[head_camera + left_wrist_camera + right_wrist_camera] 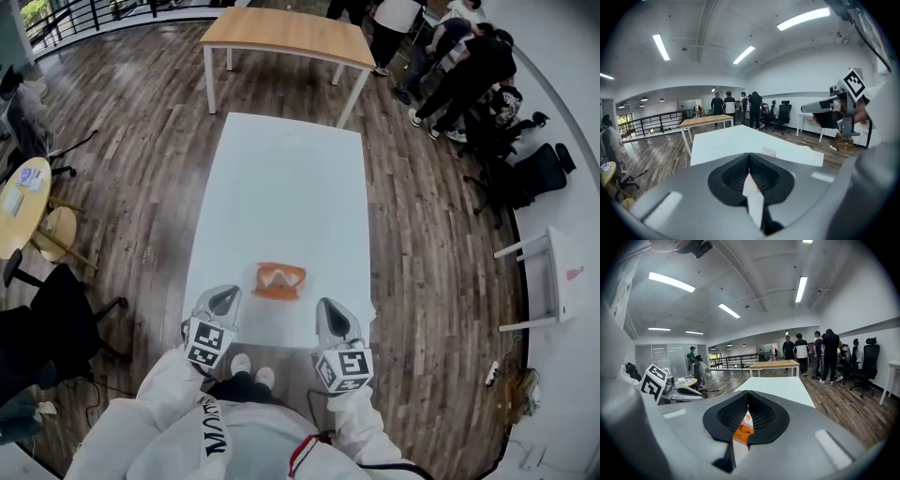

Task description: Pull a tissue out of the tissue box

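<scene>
An orange tissue box (279, 280) with white tissue showing at its top opening lies on the long white table (281, 187), near its front edge. My left gripper (223, 298) hovers just left of the box and my right gripper (333, 309) just right of it, both shut and empty. In the left gripper view the jaws (749, 155) meet in a line, with the box's top (769, 152) peeking beyond them. Through the slit under the closed right gripper (748, 393) I see a strip of the orange box (742, 430).
A wooden table (286, 36) stands past the white table's far end, with several people (450, 56) beside it. Office chairs (525, 173) and a white side table (553, 277) are at the right. A round yellow table (21, 202) and a black chair (56, 319) are at the left.
</scene>
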A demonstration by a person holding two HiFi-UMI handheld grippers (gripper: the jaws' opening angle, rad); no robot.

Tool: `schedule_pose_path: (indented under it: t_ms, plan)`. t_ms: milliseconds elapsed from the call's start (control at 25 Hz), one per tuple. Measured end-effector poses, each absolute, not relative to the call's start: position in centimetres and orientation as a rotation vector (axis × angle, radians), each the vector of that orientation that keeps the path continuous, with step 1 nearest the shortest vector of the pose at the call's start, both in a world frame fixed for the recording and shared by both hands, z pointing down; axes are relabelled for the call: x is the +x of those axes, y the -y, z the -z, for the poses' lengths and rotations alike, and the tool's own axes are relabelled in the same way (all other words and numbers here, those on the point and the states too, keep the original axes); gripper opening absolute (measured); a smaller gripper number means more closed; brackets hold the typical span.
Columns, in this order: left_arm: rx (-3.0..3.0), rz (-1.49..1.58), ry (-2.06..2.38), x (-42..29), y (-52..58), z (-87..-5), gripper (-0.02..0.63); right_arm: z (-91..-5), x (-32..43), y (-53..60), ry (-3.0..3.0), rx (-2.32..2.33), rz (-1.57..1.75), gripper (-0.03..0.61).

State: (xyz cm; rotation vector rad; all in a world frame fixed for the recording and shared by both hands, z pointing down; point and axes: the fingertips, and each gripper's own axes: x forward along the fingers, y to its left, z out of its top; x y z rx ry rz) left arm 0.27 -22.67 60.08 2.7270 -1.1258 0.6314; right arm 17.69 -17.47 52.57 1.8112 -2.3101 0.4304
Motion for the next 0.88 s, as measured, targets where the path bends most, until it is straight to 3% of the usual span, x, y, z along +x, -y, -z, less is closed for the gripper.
schedule_pose_path:
  t_ms: [160, 240, 480, 880]
  plan:
    - [2.683, -0.707, 1.091, 0.7, 22.9, -62.8, 0.003, -54.3, 17.4, 18.0, 2.295, 1.763, -0.463, 0.014]
    - [2.684, -0.758, 1.052, 1.3, 23.1, -64.0, 0.052, -55.2, 17.2, 18.5, 2.285, 1.732, -0.475, 0.018]
    - [2.727, -0.940, 0.939, 2.8, 23.7, -67.1, 0.105, -57.2, 17.0, 19.5, 2.263, 1.651, -0.487, 0.026]
    - [2.784, -1.161, 0.779, 5.5, 24.0, -70.5, 0.149, -58.2, 17.2, 19.3, 2.244, 1.612, -0.506, 0.028]
